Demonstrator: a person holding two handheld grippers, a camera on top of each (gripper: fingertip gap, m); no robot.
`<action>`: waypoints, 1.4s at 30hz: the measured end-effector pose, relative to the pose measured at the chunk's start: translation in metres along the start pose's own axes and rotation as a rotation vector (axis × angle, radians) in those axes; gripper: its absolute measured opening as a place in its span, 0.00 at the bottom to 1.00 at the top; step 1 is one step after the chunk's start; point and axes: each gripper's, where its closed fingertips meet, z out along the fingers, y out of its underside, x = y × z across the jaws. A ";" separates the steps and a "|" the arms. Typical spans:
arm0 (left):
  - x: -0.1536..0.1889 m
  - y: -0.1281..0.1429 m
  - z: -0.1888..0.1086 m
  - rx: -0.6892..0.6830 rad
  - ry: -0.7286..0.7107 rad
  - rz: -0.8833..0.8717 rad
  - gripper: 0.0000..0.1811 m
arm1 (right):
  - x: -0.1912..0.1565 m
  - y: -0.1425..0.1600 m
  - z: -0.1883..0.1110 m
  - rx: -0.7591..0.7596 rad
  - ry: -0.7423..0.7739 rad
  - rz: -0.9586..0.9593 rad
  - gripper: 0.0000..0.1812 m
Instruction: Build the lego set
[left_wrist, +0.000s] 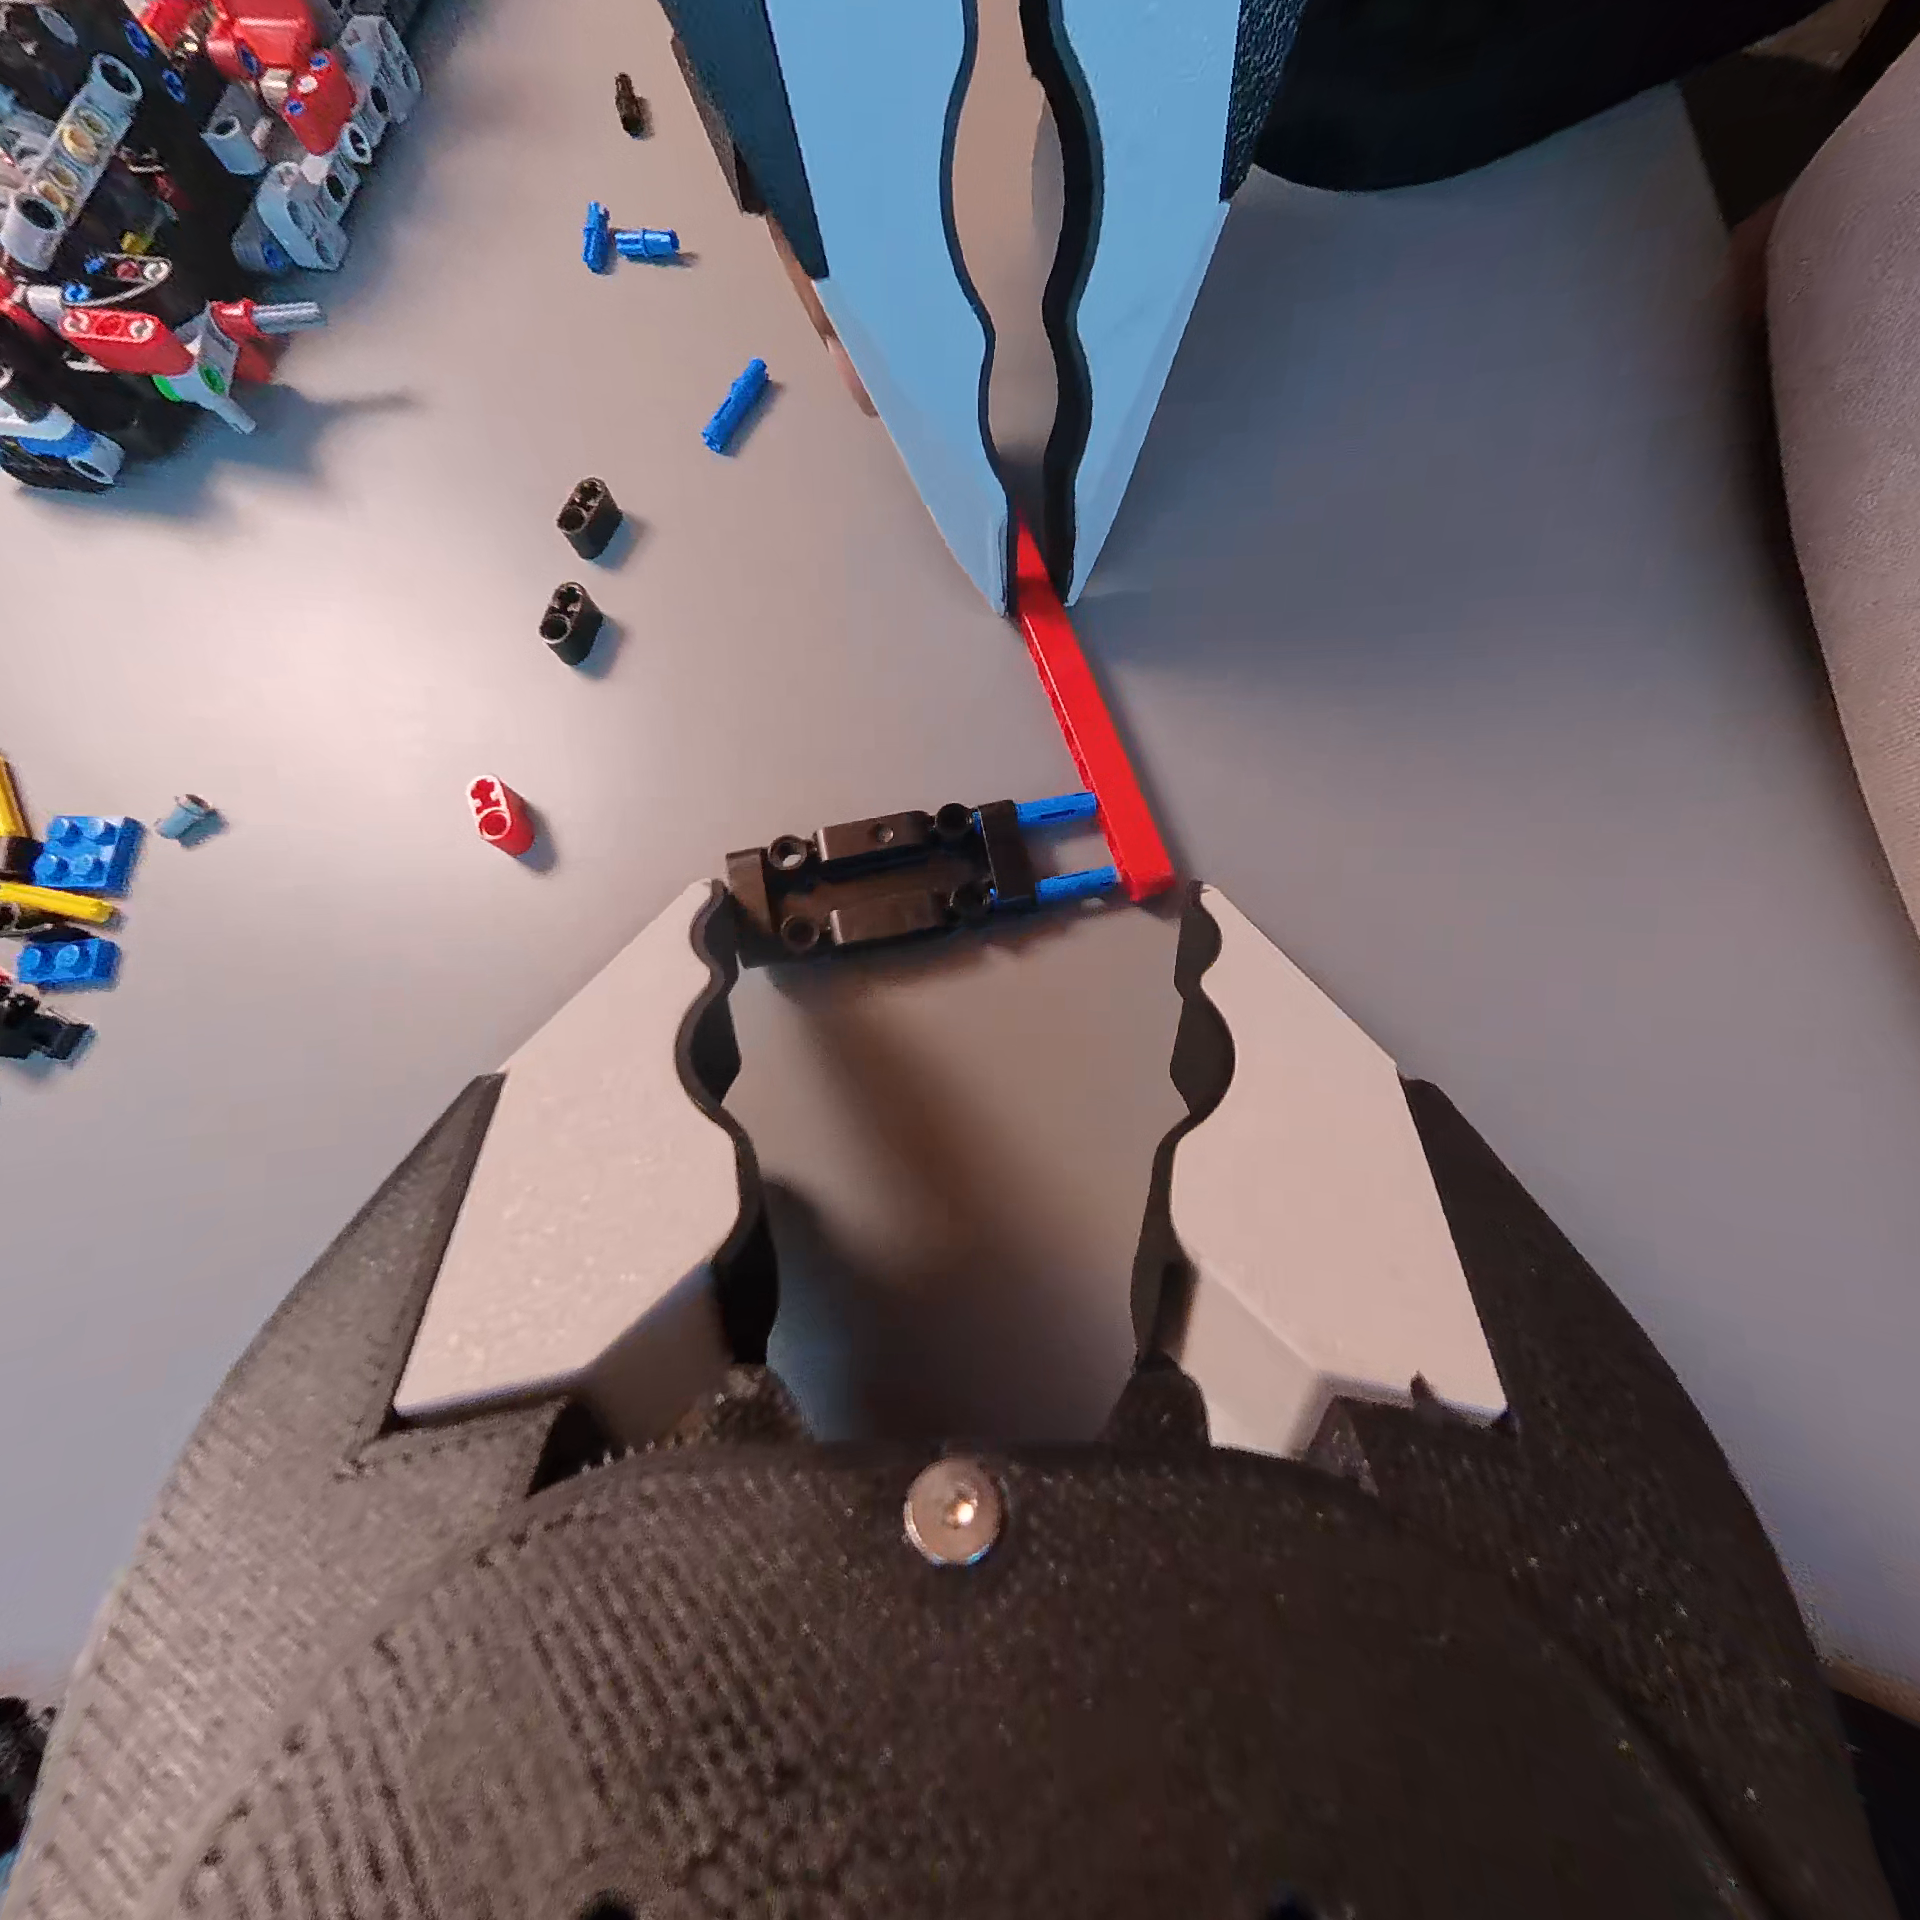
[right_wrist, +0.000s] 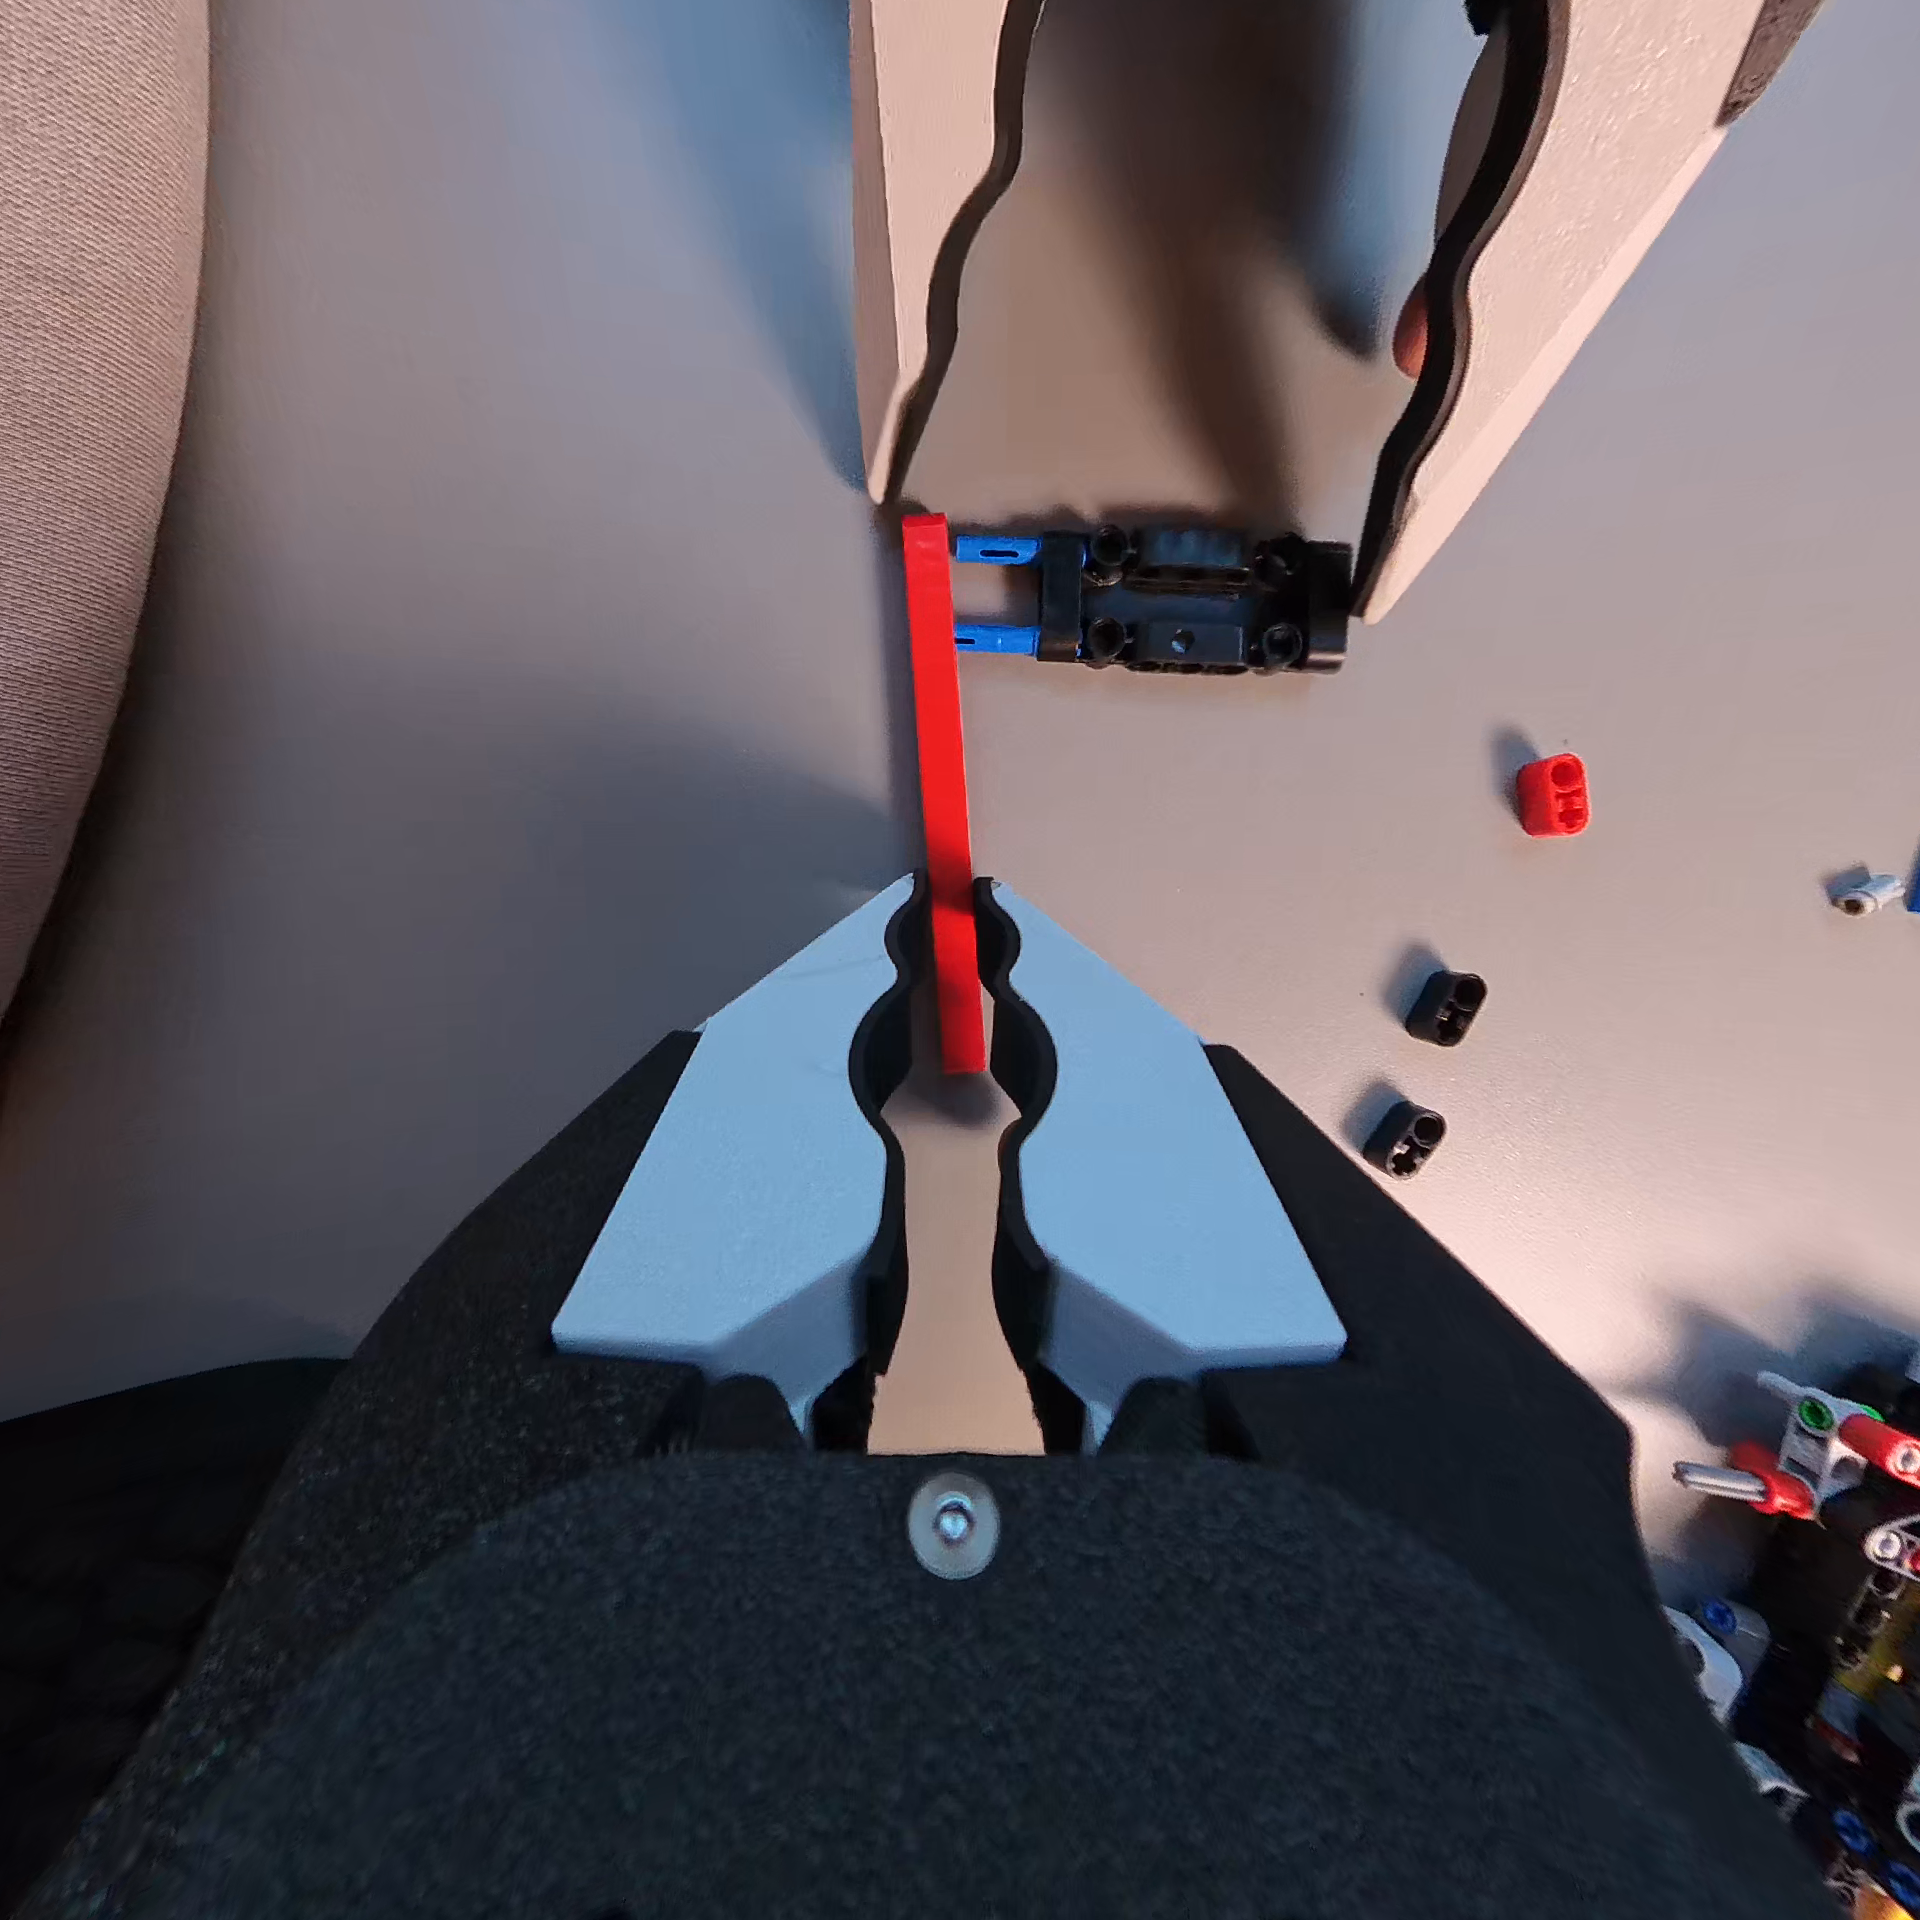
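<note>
Lego work looks barely under way. Mid-bench, the right claw (right_wrist: 945, 883) is closed on one end of a long red beam (right_wrist: 940, 727), its far end meeting two blue pins (right_wrist: 995, 592) that stick out of a black block (right_wrist: 1195, 608). The left claw (left_wrist: 951, 894) gapes wide around the block, gripping nothing. Loose pieces (left_wrist: 582, 561) and a part-built model (left_wrist: 156, 229) wait toward the bench's edge.

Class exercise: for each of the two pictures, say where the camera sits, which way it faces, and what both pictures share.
Left wrist view: sits on the left gripper, facing along its open jaws at the black block, the right gripper opposite.
Right wrist view: sits on the right gripper, facing along jaws shut on the red beam.
Shared: beam, block, blue pins, grey table.
</note>
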 end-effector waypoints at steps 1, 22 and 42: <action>-0.001 -0.001 0.000 0.004 -0.005 0.000 0.46 | 0.000 0.000 0.000 0.000 0.003 0.000 0.03; -0.008 0.004 0.001 -0.026 -0.034 -0.084 0.49 | 0.005 0.001 0.000 0.003 0.081 0.068 0.05; -0.004 0.004 0.001 -0.025 -0.012 -0.077 0.45 | 0.001 -0.024 0.013 0.042 0.097 -0.020 0.03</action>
